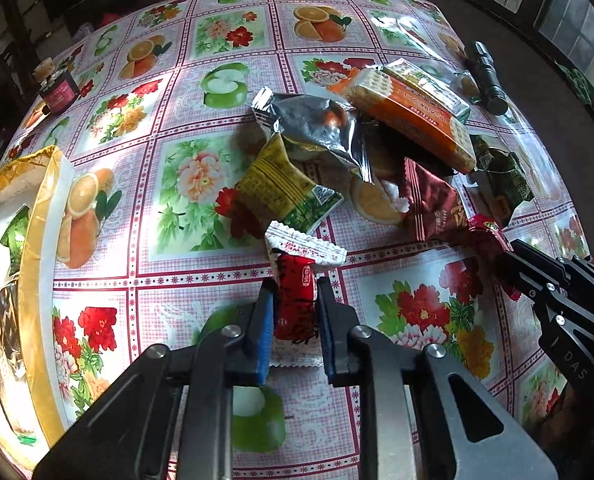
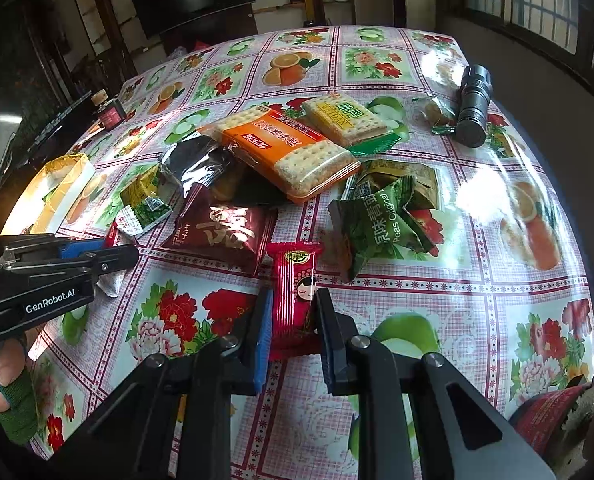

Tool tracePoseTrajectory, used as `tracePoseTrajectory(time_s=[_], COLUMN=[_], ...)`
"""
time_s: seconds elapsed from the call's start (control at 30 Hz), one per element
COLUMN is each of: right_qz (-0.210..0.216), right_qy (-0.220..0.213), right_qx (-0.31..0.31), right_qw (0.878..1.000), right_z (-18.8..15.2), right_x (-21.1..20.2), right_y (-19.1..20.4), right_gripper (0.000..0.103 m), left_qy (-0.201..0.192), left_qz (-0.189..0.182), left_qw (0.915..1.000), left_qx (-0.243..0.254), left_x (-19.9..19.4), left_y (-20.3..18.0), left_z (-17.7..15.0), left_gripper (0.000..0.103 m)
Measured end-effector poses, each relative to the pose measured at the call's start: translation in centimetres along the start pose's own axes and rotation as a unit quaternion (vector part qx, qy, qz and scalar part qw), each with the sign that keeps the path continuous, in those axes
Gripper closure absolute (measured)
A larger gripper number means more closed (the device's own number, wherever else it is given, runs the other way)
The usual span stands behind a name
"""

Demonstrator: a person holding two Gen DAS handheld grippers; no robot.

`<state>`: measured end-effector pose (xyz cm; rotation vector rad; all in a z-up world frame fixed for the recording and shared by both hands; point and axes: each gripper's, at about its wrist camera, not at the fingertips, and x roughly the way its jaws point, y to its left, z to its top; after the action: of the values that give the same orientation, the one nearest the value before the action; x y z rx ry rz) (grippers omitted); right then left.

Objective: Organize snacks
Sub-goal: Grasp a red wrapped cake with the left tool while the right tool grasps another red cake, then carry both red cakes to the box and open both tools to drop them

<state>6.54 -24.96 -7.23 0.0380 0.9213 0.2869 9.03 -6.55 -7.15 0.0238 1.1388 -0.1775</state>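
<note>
left claw [image 1: 295,312]: clamped across the middle of a small red-and-white packet [image 1: 295,280], blue pads squeezing both sides, packet sitting at the near edge of the snack pile
right claw [image 2: 293,320]: clenched on a little red packet with a cartoon face [image 2: 297,292], gripped about halfway up, near the front of the bench [image 2: 477,300]
rest of the snacks: loose heap mid-bench, orange cracker pack [image 2: 289,152] on top, green pea bag [image 2: 381,228] off to the side
box [image 1: 37,208]: gold-rimmed, far left, a few packets already in it, so I'd guess that's where these go
how they handle: featherweight, crinkly foil, pretty slick, so they could twist or slip out if pinched by the crimped end only
where to grab: mid-body across the short width, like both claws are doing now
fragile?: probably a soft cake or candy inside, easy on the squeeze; the cracker packs look stiffer but would crumble
</note>
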Motion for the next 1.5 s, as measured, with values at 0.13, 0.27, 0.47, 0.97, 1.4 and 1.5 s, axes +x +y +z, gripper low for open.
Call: tracePoseTrajectory(time_s=[0.13,0.27,0.47,0.97,1.4,1.5], right_qz=[0.025,0.061,0.096,0.131,0.162,0.174], right_qy=[-0.011,-0.017,-0.023,-0.031,-0.026,-0.022], right_qx=[0.001,-0.002,-0.04,-0.101,-0.137,-0.146], right_qw=[1.0,0.998,0.994,0.986,0.977,0.974], right_z=[-0.8,-1.2,-1.5,-0.7,0.7,1.2], right_x=[-1.7,-2.7,-3.5,-4.1,-3.3,-2.7], right_y=[0.9,2.5,6.8,13.4,18.7,20.5], right_gripper=[0.084,0.084,0.084,0.084,0.085,0.085], left_qy=[-0.011,-0.021,-0.039,-0.078,-0.086,-0.085], left_qz=[-0.014,-0.021,-0.002,0.061,0.09,0.097], left_qw=[0.9997,0.9987,0.9967,0.9885,0.9813,0.9786], left_qx=[-0.018,-0.041,-0.071,-0.114,-0.146,-0.16], left_x=[-2.0,-4.1,-6.6,-10.3,-11.1,-11.2], left_y=[1.7,3.5,5.8,10.7,14.5,16.0], left_z=[-1.5,-3.0,-4.8,-7.5,-8.7,-9.1], left_gripper=[0.082,0.082,0.082,0.082,0.082,0.082])
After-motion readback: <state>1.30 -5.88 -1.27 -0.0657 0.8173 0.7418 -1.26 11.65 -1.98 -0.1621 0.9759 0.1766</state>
